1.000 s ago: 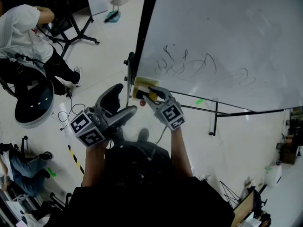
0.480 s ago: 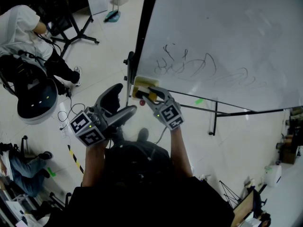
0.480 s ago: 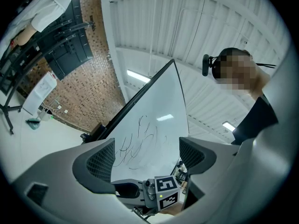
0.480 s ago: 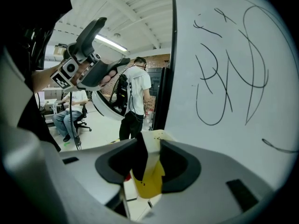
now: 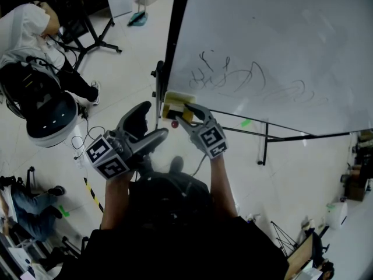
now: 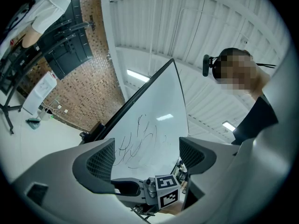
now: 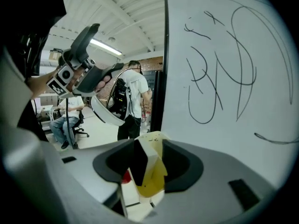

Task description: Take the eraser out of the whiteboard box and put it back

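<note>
Our right gripper [image 7: 148,157] has just been spreading its jaws. The eraser [image 7: 138,167] stands tilted between them, unpinched, in the yellow whiteboard box [image 7: 158,177] at the whiteboard's [image 5: 280,39] lower corner. Our left gripper [image 6: 147,153] hangs well aside, jaws spread, empty.

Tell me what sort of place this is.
Probably an indoor lab or workshop hall: a freestanding scribbled whiteboard, cables on a pale hard floor, and a ribbed ceiling with strip lights.

Right gripper [image 5: 185,115] jaws wider apart
</note>
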`<state>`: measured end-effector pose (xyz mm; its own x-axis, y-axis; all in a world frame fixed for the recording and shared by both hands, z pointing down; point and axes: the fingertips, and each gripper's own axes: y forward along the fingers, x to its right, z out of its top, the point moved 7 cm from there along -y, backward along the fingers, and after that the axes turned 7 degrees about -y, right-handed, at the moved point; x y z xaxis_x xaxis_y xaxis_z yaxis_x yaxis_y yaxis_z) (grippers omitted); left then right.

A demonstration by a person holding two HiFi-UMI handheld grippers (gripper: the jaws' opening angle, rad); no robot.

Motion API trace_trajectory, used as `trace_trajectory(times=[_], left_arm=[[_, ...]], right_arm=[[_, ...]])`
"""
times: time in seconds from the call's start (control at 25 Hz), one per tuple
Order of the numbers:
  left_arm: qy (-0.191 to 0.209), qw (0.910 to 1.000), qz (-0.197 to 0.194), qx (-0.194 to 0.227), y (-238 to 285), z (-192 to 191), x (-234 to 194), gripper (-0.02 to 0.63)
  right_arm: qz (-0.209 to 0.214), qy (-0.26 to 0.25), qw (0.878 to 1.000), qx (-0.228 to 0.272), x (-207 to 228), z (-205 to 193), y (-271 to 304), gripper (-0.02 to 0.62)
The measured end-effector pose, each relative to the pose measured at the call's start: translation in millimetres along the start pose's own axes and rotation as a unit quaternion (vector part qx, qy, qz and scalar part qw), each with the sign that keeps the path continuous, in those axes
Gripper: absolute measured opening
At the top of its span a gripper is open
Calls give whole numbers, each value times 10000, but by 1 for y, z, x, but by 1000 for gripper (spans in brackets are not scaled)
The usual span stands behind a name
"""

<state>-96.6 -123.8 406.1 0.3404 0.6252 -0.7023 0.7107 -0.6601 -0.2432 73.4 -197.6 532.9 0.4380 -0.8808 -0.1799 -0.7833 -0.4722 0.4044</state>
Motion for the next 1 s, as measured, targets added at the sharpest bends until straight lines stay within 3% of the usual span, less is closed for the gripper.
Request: trace_trajectory(times=[0.2, 0.44, 0.72, 1.0], left_arm=[[9, 10000, 6, -20, 1, -1, 1, 428], [34, 10000, -3, -65, 3, -4, 2, 428], [-4, 9999, 30, -105, 8, -6, 6, 428], [37, 9999, 61, -139, 13, -6, 8, 428]], right_arm=[[8, 508, 9972, 550, 8, 14, -14, 218], [125, 1108, 9841, 1380, 20, 32, -35, 216], [400, 1671, 9583, 2285, 27, 60, -62, 215], [609, 2009, 9347, 2867, 32, 75, -79, 207]])
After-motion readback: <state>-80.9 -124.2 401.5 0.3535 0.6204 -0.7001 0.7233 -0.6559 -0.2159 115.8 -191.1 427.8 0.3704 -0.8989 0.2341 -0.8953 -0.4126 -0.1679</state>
